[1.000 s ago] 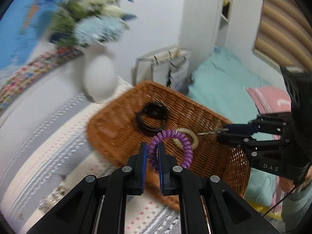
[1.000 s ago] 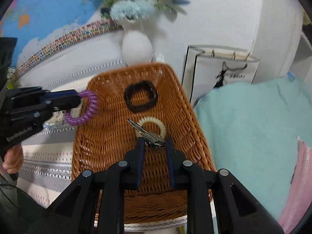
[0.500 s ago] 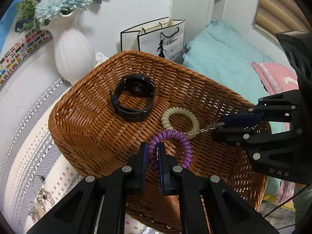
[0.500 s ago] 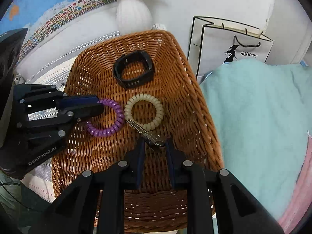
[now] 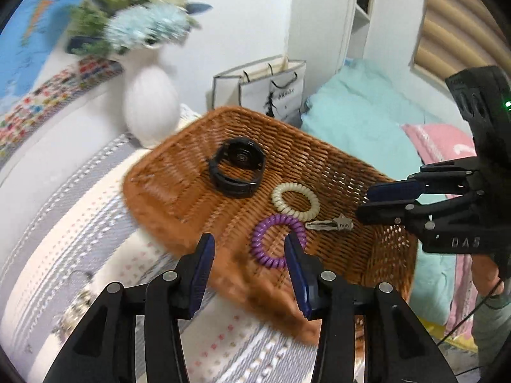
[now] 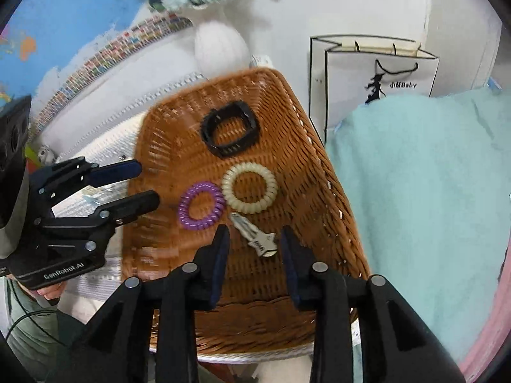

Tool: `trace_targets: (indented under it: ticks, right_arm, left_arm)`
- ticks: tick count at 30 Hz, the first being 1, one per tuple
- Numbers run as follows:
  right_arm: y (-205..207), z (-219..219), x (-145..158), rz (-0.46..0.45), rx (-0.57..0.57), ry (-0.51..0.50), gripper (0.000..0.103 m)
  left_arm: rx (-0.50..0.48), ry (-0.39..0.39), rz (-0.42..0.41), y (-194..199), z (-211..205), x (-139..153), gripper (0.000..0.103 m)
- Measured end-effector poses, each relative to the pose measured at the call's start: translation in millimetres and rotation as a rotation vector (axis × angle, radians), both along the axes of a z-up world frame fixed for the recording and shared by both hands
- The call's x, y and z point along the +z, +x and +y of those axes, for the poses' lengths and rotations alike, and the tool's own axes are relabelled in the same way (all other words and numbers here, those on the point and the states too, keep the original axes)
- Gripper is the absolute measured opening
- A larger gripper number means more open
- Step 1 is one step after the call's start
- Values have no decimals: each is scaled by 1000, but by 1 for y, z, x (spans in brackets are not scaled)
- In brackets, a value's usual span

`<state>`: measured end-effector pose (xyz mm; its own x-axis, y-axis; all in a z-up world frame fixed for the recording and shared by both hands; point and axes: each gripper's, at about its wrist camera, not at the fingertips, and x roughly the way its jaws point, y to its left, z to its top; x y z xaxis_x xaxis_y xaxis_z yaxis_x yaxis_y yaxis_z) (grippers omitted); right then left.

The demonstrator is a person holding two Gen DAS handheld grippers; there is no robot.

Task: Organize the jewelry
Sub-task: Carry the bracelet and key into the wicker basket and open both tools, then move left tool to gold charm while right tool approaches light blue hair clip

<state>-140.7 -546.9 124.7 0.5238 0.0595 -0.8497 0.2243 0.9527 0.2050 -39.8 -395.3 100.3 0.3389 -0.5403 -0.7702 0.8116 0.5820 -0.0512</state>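
A brown wicker basket [image 5: 179, 188] [image 6: 306, 146] holds a black watch band [image 5: 237, 171] [image 6: 228, 133], a cream coil bracelet [image 5: 295, 197] [image 6: 249, 187], a purple coil bracelet [image 5: 277, 239] [image 6: 201, 206] and a silver hair clip with a star end [image 5: 330, 224] [image 6: 255, 235]. My left gripper [image 5: 249, 268] [image 6: 145, 185] is open and empty, just above the basket's near rim by the purple bracelet. My right gripper [image 6: 254, 255] [image 5: 372, 204] is open and empty, with its fingers either side of the clip and above it.
A white vase [image 5: 150, 105] with blue and white flowers stands behind the basket on a striped cloth [image 5: 64, 210]. A white paper bag [image 6: 373, 73] stands by a teal bed [image 6: 421, 191]. Small jewelry pieces [image 5: 75, 306] lie on the cloth at lower left.
Both grippers have opened. The purple bracelet and the clip were let go and now lie in the basket. Both grippers have drawn back a little.
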Motion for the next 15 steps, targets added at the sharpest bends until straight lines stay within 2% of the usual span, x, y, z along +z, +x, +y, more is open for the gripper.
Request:
trace_targets:
  ticks: [6, 10, 15]
  right_arm:
    - [-3, 42, 22, -58, 74, 6, 38]
    - [2, 81, 33, -98, 140, 16, 47]
    - [16, 136, 47, -151, 227, 26, 47]
  left_arm:
    - [95, -85, -26, 0, 73, 28, 46]
    - [215, -149, -59, 5, 147, 49, 46]
    - [367, -221, -64, 16, 232, 61, 47]
